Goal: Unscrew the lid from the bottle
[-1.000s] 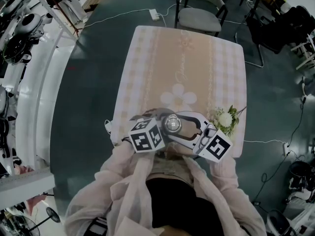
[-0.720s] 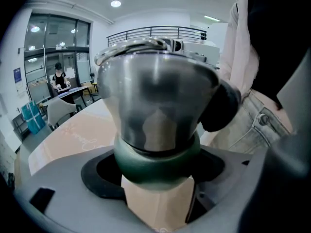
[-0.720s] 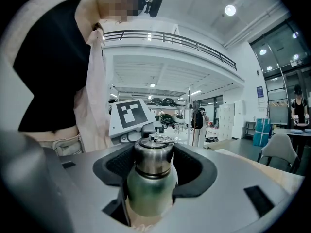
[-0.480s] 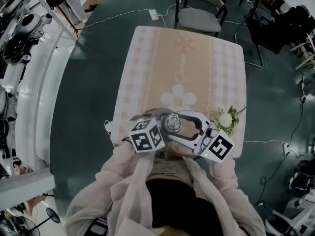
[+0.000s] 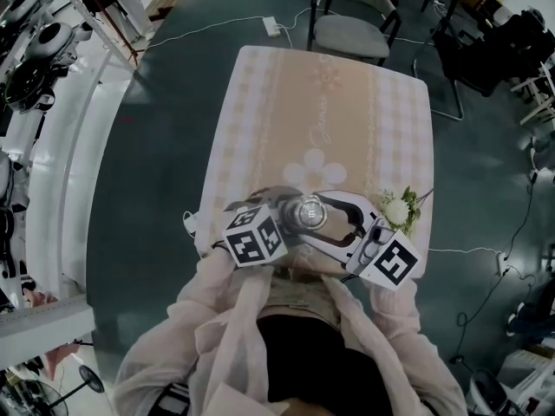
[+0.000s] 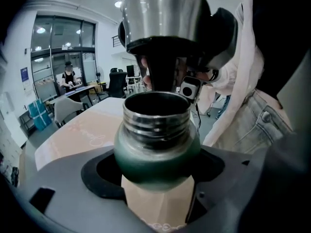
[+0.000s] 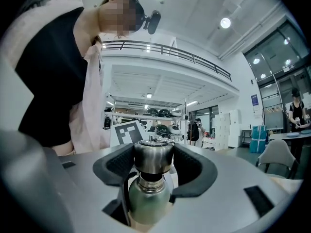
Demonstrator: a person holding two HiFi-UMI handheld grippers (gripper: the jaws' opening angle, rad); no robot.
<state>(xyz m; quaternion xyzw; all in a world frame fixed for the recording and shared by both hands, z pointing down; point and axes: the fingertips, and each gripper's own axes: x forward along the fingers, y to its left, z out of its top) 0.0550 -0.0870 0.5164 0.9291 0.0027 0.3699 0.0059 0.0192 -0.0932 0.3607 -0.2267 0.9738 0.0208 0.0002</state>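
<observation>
Since the lid [image 7: 153, 155] already looks free of the threads, I'd say the unscrewing is basically done and what's left is getting it away cleanly. The right gripper [image 7: 154, 168] has its padded jaws pinched on either side of the steel lid, holding it right over the mouth. The left gripper [image 6: 158, 176] is clamped around the shoulder of the green bottle [image 6: 156, 147]. The bottle is held up in the air in front of the person, over the near edge of the table [image 5: 329, 102]. There's a dark plug under the lid, and I honestly can't tell if it's fully out of the neck. So my advice: lift straight up along the bottle's axis, no sideways pull until the plug is clear, and hold the bottle upright and steady with the left. As for contents, the mouth is wide open and bare threads show, but inside it's just dark, so no idea if there's liquid. Treat it as full and don't tip it. Only other thing around is a little bunch of flowers [image 5: 399, 208] on the table corner.
</observation>
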